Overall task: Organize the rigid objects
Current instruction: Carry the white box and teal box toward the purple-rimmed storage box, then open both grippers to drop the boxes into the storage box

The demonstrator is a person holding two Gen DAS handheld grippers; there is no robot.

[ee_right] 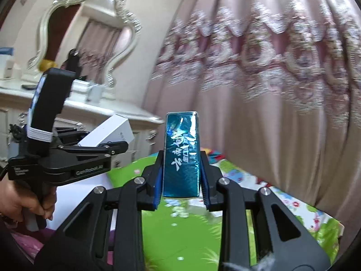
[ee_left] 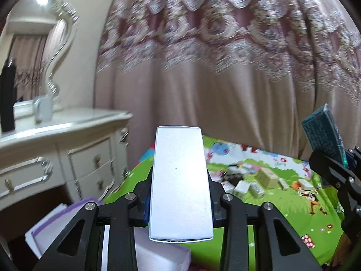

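Note:
My left gripper (ee_left: 180,192) is shut on a plain white box (ee_left: 181,180), held well above the green play mat (ee_left: 282,205). The same white box (ee_right: 108,133) shows in the right wrist view, clamped in the left gripper (ee_right: 106,149) that a hand (ee_right: 24,203) carries. My right gripper (ee_right: 181,180) is shut on a shiny blue box (ee_right: 181,153) with silver lettering, standing up between the blue pads. That blue box (ee_left: 322,133) appears at the right edge of the left wrist view. Several small boxes (ee_left: 255,183) lie scattered far down on the mat.
A cream dresser (ee_left: 67,135) with drawers and an ornate mirror (ee_right: 90,33) stands at the left. A pink embroidered curtain (ee_left: 225,67) fills the background. White and purple boxes (ee_left: 54,225) lie below my left gripper at the mat's near left.

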